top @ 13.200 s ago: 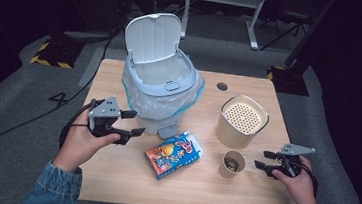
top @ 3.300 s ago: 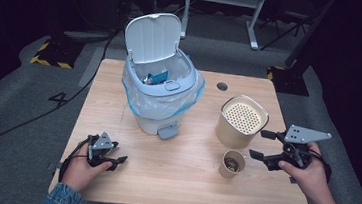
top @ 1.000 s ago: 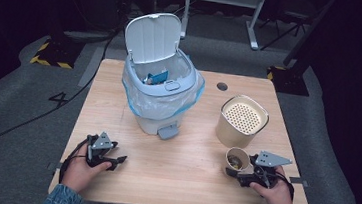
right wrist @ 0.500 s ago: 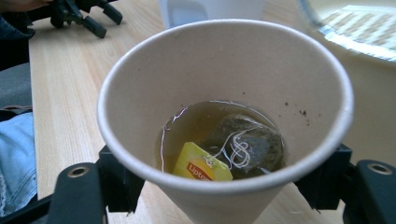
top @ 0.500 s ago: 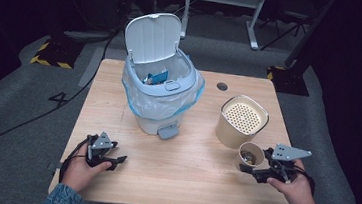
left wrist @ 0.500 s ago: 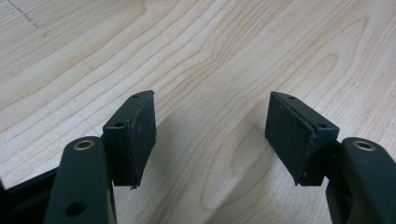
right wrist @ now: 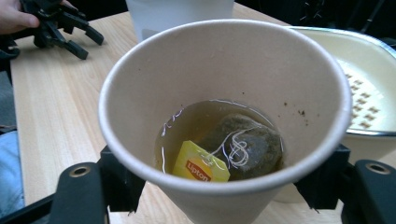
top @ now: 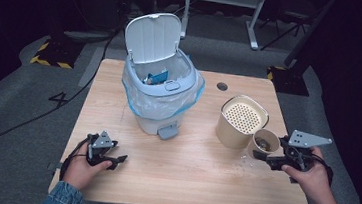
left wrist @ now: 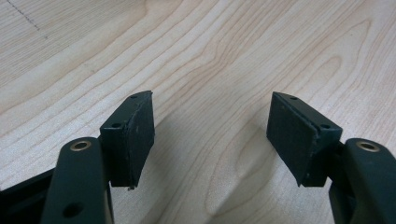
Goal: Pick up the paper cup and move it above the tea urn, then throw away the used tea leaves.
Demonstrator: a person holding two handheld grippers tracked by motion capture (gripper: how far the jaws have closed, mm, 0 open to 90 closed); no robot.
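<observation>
A paper cup [top: 264, 142] holds brown tea, a soaked teabag [right wrist: 243, 140] and its yellow Lipton tag [right wrist: 198, 165]. My right gripper [top: 263, 152] is shut on the cup, one jaw on each side of its wall [right wrist: 140, 107], right beside the cream container [top: 241, 120]. My left gripper [top: 113, 160] rests on the table's near left, open, with bare wood between its pads [left wrist: 135, 135]. In the right gripper view, the left gripper [right wrist: 56, 23] lies far off at top left.
A white-and-blue bin [top: 162, 95] with a plastic liner and raised lid stands mid-table, a snack packet [top: 156, 77] inside it. The cream container has a perforated top [right wrist: 369, 98]. Small drops or crumbs [top: 243, 161] dot the wooden table [top: 186, 178] near the cup.
My right gripper has carried the cup right and away from me, up against the cream container. The left gripper has stayed put. The snack packet seen on the table earlier now lies in the bin.
</observation>
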